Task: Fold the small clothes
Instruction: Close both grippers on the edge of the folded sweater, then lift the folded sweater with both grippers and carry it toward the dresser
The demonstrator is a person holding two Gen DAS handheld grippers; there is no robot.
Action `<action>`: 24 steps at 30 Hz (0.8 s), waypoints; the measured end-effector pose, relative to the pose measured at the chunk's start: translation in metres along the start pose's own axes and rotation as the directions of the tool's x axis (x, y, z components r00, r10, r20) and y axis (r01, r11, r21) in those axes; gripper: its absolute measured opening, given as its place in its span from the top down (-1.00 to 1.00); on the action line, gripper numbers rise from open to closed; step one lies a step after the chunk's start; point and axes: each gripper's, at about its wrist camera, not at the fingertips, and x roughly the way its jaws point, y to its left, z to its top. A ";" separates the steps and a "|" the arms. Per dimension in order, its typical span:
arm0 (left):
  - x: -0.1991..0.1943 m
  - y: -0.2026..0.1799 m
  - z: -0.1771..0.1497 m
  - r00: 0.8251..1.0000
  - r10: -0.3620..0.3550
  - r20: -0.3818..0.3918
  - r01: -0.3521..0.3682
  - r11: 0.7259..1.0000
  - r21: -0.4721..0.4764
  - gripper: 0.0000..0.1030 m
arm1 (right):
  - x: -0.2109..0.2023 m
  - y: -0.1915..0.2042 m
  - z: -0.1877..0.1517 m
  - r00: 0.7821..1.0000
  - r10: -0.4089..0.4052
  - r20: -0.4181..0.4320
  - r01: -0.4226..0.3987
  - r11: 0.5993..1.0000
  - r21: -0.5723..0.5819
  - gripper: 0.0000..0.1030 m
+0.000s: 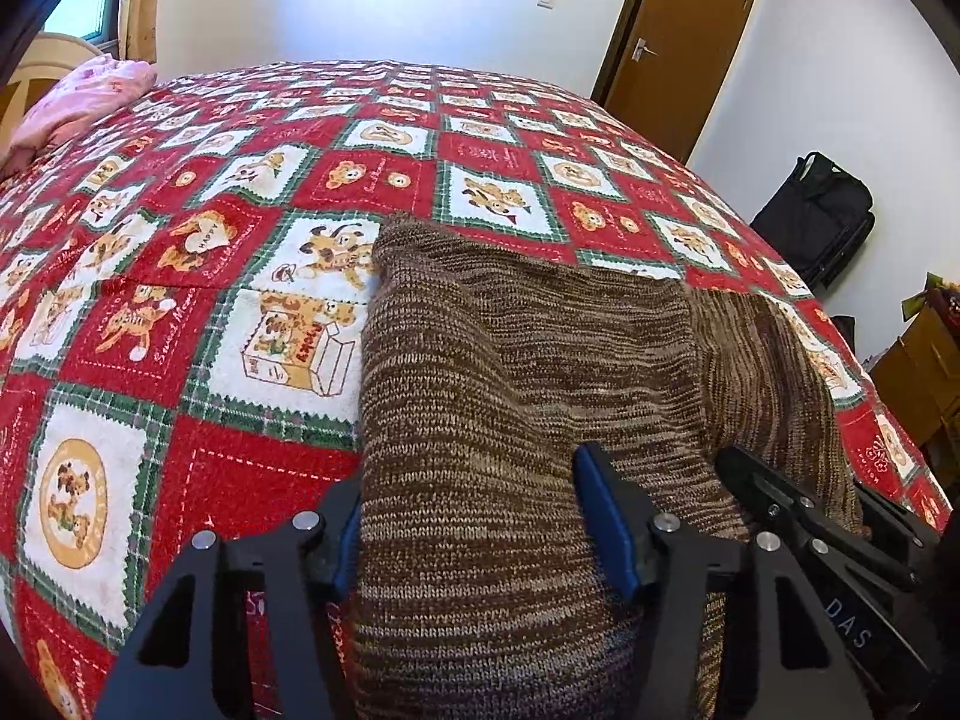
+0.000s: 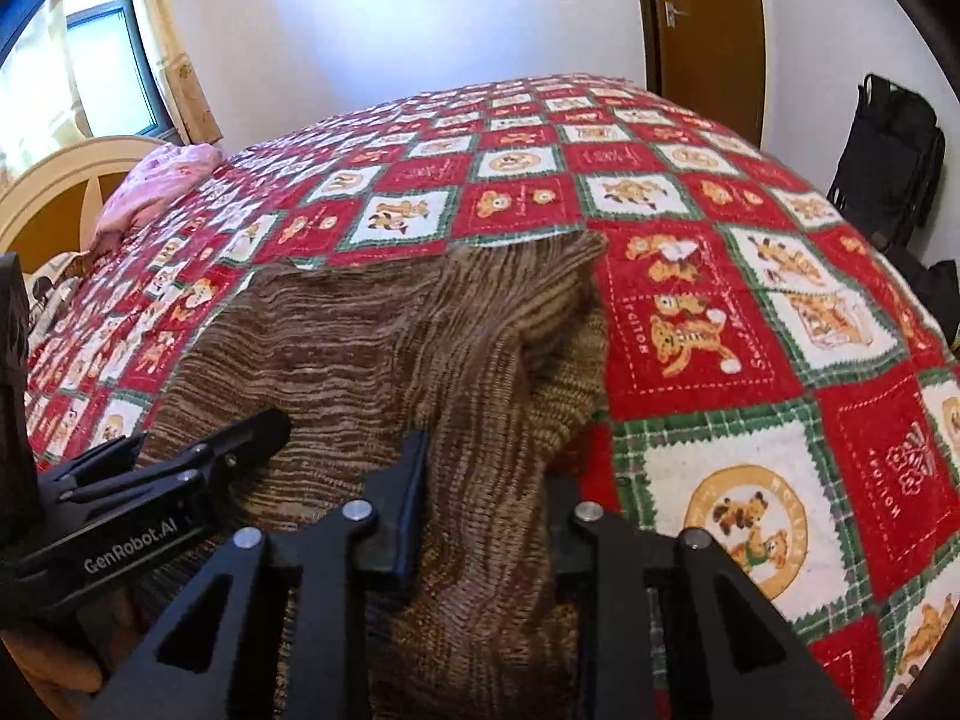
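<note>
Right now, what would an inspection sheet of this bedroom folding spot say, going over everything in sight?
Surface: bed under a red, white and green bear-print blanket.
Job's things: one brown knitted garment, its near end gathered up and its far end flat on the blanket, with a fold along its right side.
Clutter: crumpled pink cloth near the headboard.
Grippers: left gripper and right gripper each have the knit bunched between their fingers, side by side at the near end.
Cables: nothing seen.
Surroundings: white walls, brown door, curtained window, black bag on the floor, cardboard boxes at the right.
</note>
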 end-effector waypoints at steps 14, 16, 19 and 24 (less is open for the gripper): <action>-0.001 -0.001 -0.001 1.000 0.009 0.010 -0.009 1.000 0.015 -0.11 | -0.001 0.002 -0.001 1.000 -0.007 0.005 0.007 1.000 -0.001 0.41; -0.002 -0.003 -0.001 1.000 0.012 0.015 -0.012 1.000 0.023 -0.01 | -0.002 0.005 -0.001 1.000 -0.026 0.012 0.026 1.000 -0.013 0.44; -0.008 -0.005 -0.001 0.999 0.018 0.033 -0.019 0.999 0.038 0.26 | -0.004 0.011 0.000 0.998 -0.059 0.019 0.059 0.998 -0.037 0.50; -0.025 -0.003 0.001 0.999 0.014 0.039 -0.017 0.998 0.054 0.52 | -0.020 0.031 0.003 0.991 -0.130 0.042 0.134 0.985 -0.108 0.56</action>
